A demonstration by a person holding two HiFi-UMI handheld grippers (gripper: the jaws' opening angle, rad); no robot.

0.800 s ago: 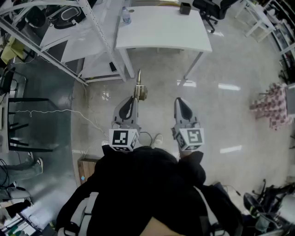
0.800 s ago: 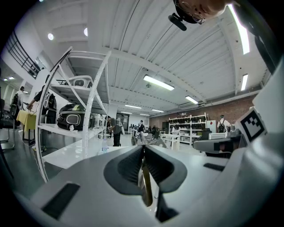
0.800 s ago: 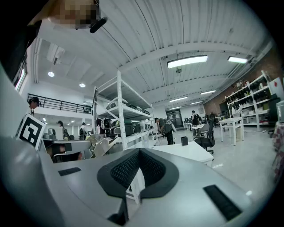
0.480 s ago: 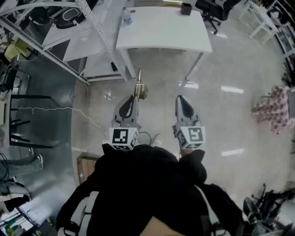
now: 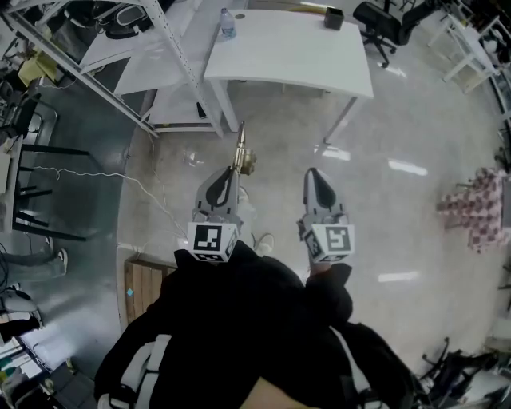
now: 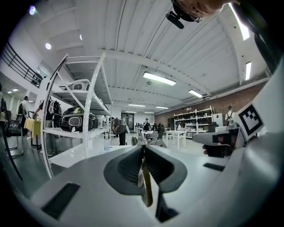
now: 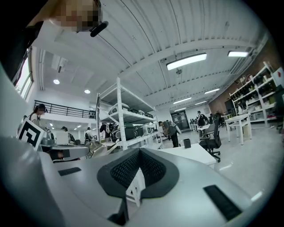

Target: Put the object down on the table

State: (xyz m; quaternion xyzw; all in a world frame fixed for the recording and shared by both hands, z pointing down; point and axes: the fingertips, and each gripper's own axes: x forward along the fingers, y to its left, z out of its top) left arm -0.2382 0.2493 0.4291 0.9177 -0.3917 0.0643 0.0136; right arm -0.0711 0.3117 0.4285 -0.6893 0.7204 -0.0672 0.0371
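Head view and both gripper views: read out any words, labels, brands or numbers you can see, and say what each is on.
No text can be read in any view.
left gripper and right gripper: the square markers on their cubes are black-and-white patterns, not words.
bottle on the white table: label too small to read.
brass object in the left gripper: no print visible.

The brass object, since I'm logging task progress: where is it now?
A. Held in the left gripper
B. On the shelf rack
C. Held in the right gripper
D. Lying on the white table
A: the brass object sticks out of the shut left gripper, over the floor and short of the white table.
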